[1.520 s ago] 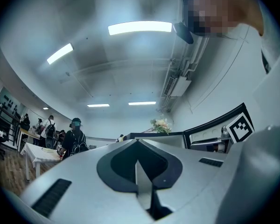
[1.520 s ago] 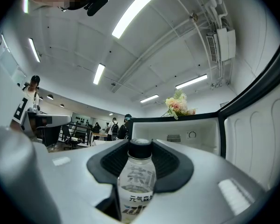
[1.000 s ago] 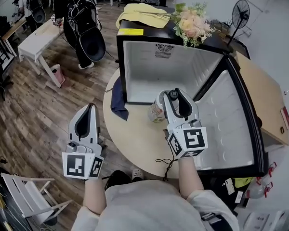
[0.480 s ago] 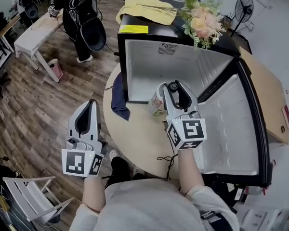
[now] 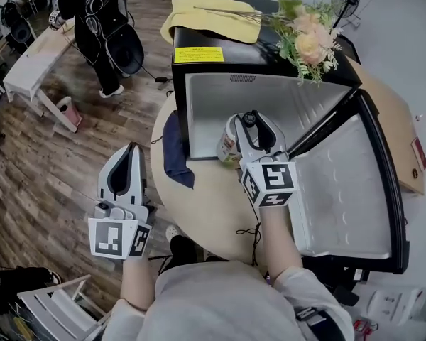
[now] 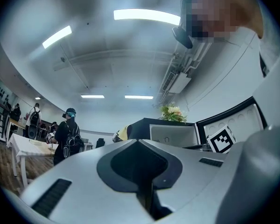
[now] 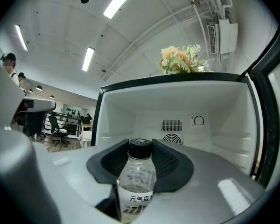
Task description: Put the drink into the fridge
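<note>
The drink bottle is clear plastic with a black cap and a white label. My right gripper is shut on the drink bottle and holds it upright at the open mouth of the fridge. The black fridge has a white, bare interior, and its door is swung wide to the right. My left gripper hangs shut and holds nothing, off to the left over the wooden floor, well away from the fridge.
The fridge stands on a round beige table. A dark blue cloth drapes at the fridge's left front corner. Flowers and a yellow cloth lie on the fridge top. A person in black stands by a white table at far left.
My right gripper has carried the bottle forward, from over the table to the fridge's opening. The left gripper has stayed about where it was.
</note>
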